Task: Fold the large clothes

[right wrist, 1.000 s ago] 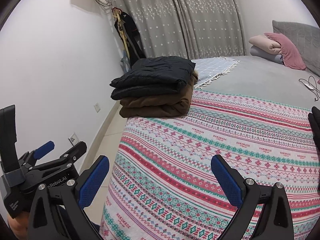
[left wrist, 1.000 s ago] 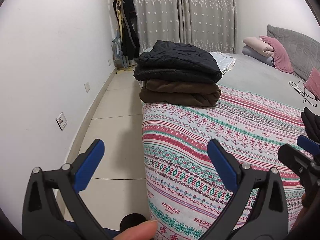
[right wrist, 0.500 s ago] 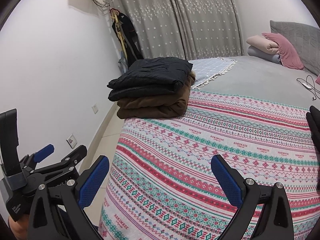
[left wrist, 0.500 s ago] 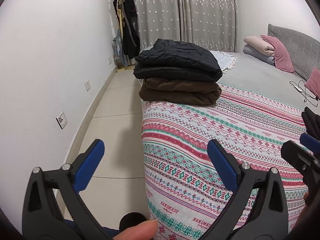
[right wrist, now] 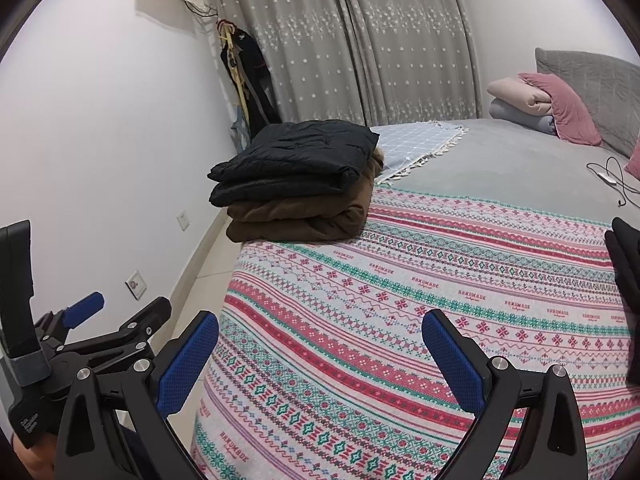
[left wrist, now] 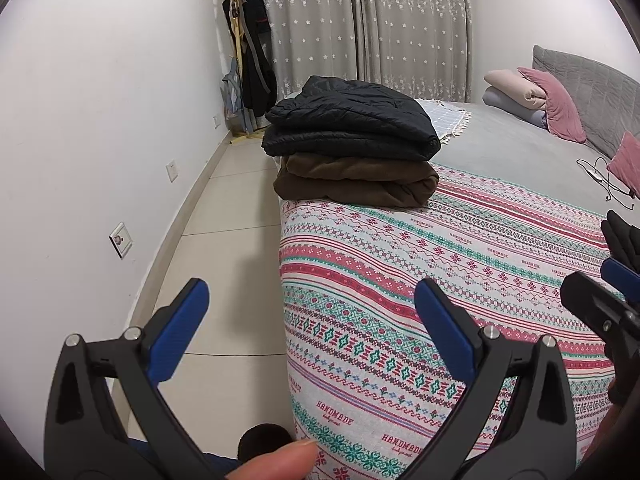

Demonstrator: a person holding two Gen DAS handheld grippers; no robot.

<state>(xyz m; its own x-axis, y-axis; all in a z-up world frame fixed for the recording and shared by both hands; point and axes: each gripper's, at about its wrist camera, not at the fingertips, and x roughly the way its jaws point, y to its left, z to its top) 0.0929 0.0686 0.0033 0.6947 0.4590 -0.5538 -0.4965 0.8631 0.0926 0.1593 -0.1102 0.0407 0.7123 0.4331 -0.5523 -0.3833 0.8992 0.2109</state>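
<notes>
Two large garments already lay folded in a stack at the bed corner: a black jacket on a brown coat. Another dark garment waited unfolded at the right edge. Both the left hand-held gripper and the right hand-held gripper were spread wide, empty.

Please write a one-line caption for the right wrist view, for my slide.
Open right gripper over a patterned blanket; folded black jacket stacked on brown garment at the bed corner.
</notes>
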